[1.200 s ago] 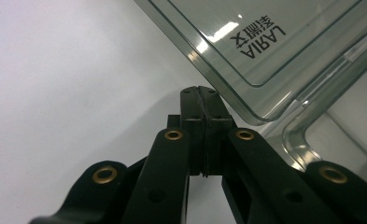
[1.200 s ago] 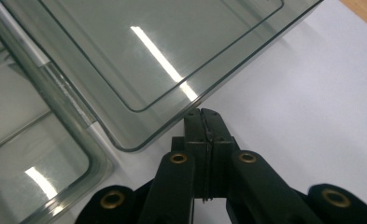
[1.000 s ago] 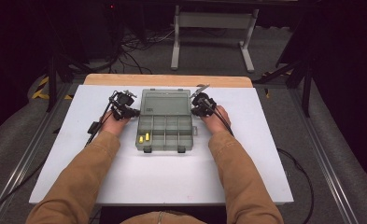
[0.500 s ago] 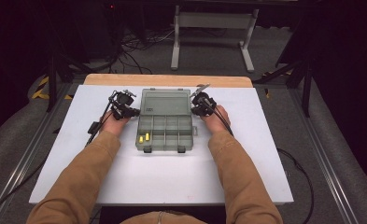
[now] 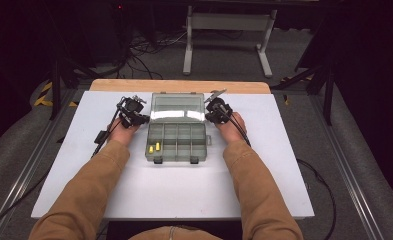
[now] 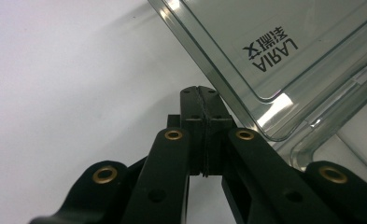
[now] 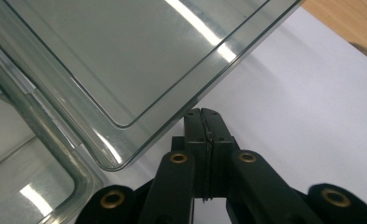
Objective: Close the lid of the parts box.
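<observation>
Left tongs clenched on nothing, jaws pressed flat together just beside the left edge of the open lid. Right tongs clenched too, empty, at the lid's right edge. Between them, centre of the frame, sits the clear compartment box, two small yellow pieces in its lower-left compartment. Out from there: a white surface, a wooden strip along its far edge. Beyond, grey floor, cables and a pale metal stand at upper centre, dark surroundings.
</observation>
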Motion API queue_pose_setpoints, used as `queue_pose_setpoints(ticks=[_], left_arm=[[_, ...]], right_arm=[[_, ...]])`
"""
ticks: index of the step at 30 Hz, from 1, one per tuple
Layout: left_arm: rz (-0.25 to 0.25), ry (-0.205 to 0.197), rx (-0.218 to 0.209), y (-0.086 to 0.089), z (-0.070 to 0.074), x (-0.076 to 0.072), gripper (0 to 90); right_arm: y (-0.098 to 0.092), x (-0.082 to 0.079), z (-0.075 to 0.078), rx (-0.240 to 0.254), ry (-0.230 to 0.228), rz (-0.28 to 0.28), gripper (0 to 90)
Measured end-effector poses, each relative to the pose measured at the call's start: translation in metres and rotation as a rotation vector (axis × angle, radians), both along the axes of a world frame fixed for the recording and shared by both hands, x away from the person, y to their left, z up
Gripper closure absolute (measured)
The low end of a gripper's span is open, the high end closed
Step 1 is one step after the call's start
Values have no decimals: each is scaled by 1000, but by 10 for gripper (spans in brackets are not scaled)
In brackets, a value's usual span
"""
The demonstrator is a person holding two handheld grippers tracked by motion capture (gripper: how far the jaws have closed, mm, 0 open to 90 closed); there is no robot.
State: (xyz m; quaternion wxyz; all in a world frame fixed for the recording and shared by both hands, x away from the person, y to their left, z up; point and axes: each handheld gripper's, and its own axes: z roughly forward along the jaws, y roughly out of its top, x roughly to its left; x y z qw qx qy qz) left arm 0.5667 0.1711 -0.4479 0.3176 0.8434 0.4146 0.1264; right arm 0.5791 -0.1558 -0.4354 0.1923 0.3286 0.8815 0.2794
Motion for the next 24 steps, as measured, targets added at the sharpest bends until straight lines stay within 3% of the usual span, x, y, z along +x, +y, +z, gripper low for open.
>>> queue_pose_setpoints(ticks=[24], left_arm=[[30, -59, -20, 1, 9, -3, 895]], right_arm=[[-2, -4, 13, 43, -82, -16, 900]])
